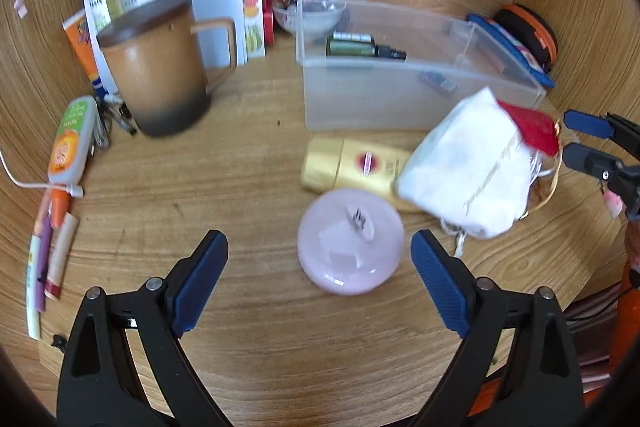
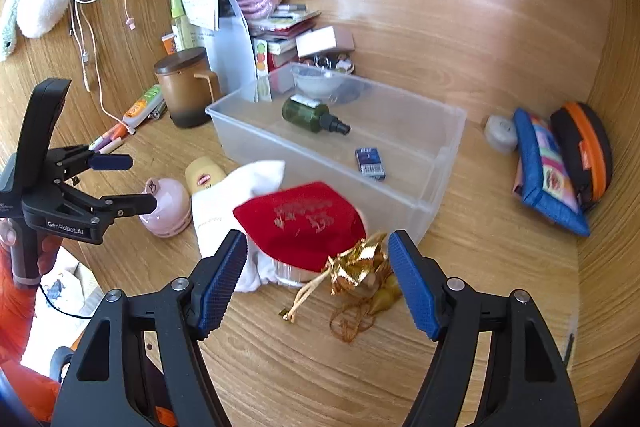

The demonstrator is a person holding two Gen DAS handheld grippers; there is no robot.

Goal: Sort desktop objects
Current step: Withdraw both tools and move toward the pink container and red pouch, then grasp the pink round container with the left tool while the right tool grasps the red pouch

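The wooden desk (image 2: 500, 227) carries a clear plastic bin (image 2: 440, 147), a lidded brown mug (image 1: 156, 67), a pink jar (image 1: 350, 241), a gold bottle (image 1: 352, 163) lying flat, a white pouch (image 1: 468, 167), a red pouch (image 2: 304, 223) and a blue case (image 2: 544, 171).

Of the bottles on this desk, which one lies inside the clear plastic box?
The dark green bottle with the black spray cap: it lies on its side in the clear plastic box. The gold bottle lies outside, before it.

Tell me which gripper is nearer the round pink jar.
Left. The left gripper hangs open just before the round pink jar; the right gripper is open by the red pouch, farther away.
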